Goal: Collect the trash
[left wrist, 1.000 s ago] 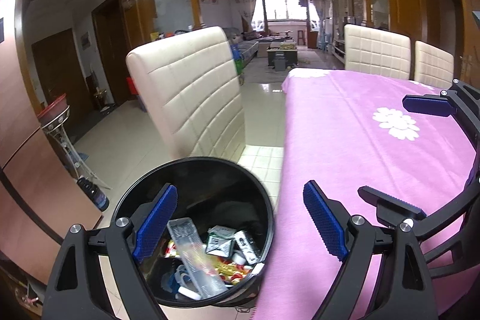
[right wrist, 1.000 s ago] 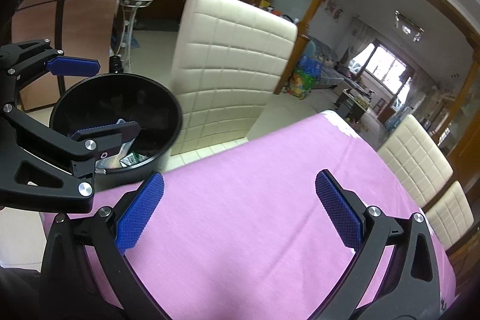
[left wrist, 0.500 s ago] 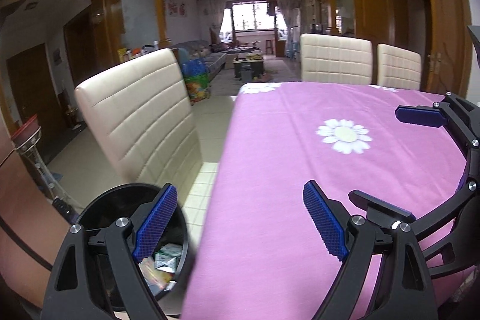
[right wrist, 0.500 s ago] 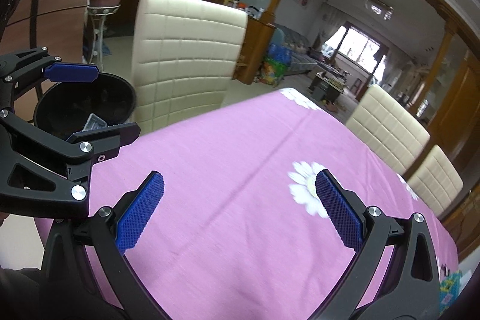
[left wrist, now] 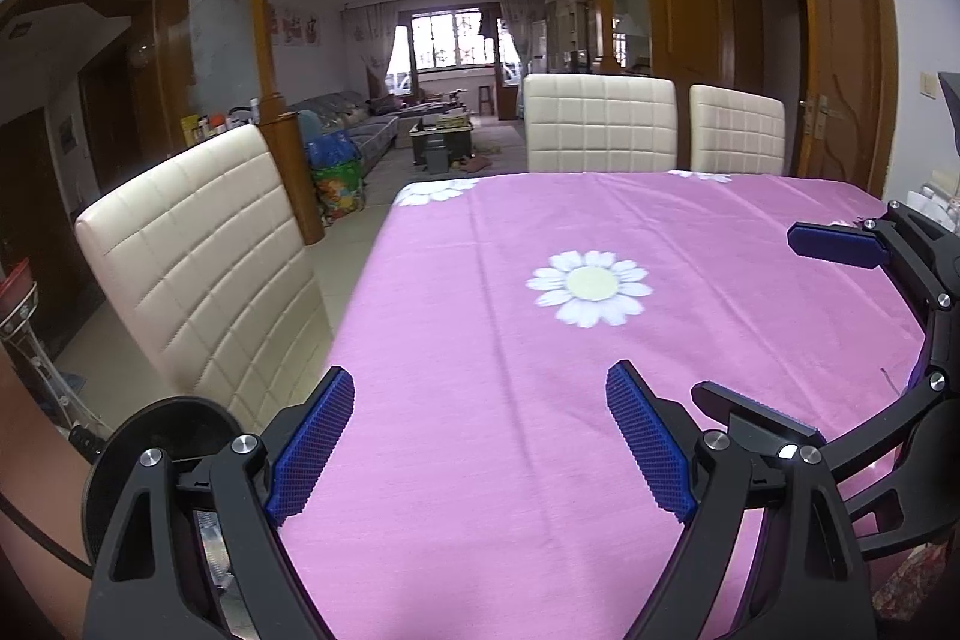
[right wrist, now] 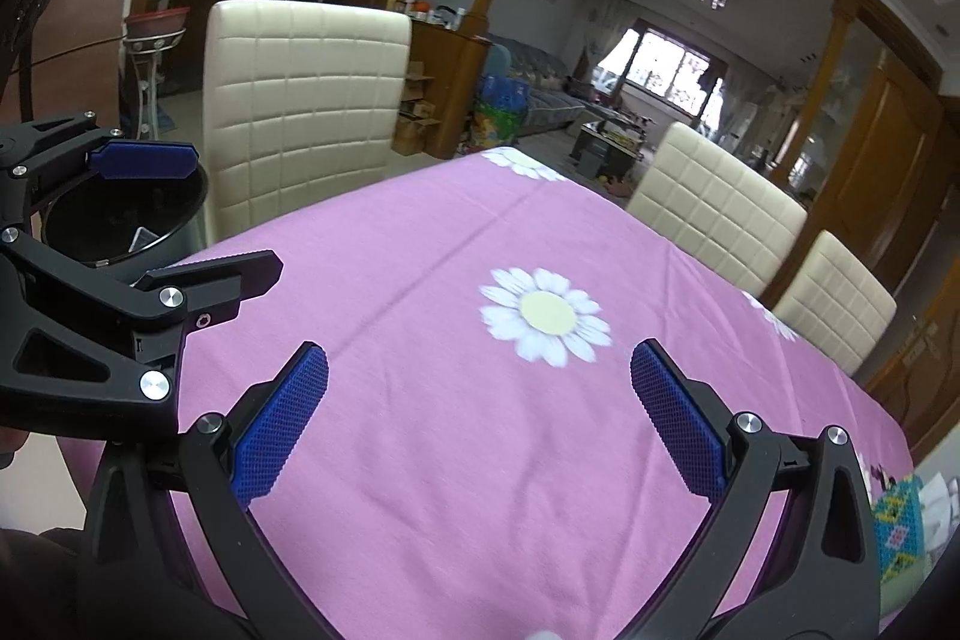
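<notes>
Trash bin (right wrist: 120,214): black, round, on the floor beside the worktop's corner, at about ten o'clock in the right wrist view; a scrap or two shows inside.
Bin, left view (left wrist: 162,424): only its rim, at eight o'clock, behind the left tongs' frame.
Loose trash: none visible on the purple daisy tablecloth (left wrist: 600,340) (a colourful item at the right view's four o'clock edge is too cropped to name).
Left tongs (left wrist: 480,436): spread wide, holding nothing.
Right tongs (right wrist: 480,418): spread wide, empty.
Cream chair (left wrist: 204,268): just beyond the bin.
Step, as judged: scanning for the next piece; sweep slowly, tongs tilted down, toward the unseen right end.
</notes>
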`<state>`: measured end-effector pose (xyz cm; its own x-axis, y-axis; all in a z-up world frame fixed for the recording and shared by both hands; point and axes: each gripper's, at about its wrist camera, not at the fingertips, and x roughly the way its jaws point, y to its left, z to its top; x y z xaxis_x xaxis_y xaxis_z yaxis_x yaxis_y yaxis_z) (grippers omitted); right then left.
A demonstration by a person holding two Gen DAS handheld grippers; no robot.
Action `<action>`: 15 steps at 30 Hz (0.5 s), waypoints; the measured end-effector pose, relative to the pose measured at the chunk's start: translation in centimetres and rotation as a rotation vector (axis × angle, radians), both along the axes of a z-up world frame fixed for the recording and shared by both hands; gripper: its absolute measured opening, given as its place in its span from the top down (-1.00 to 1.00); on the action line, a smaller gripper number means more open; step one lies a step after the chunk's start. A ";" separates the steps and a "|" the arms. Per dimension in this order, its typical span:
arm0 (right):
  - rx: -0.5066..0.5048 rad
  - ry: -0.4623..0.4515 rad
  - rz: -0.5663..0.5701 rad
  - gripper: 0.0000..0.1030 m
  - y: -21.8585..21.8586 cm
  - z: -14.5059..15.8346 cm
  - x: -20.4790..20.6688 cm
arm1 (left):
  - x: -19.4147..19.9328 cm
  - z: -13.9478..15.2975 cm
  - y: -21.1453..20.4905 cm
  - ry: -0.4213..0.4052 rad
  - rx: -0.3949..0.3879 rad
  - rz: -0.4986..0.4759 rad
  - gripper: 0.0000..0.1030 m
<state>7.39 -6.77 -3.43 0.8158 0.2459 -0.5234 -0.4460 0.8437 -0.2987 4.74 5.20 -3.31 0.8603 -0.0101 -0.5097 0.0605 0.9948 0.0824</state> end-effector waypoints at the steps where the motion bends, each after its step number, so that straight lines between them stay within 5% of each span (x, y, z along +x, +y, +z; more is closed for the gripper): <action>1: 0.009 0.003 -0.009 -0.93 -0.5 0.0 0.0 | 0.1 0.1 -0.4 0.000 -0.006 -0.007 -0.63; 15: 0.110 0.048 -0.162 -0.93 -7.1 0.4 0.0 | 1.1 0.6 -5.2 0.006 -0.125 -0.022 -0.63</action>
<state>7.37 -13.91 -3.01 0.8240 0.1714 -0.5400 -0.3130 0.9322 -0.1819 5.80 -0.02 -2.71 0.8563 -0.0927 -0.5081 0.0823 0.9957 -0.0429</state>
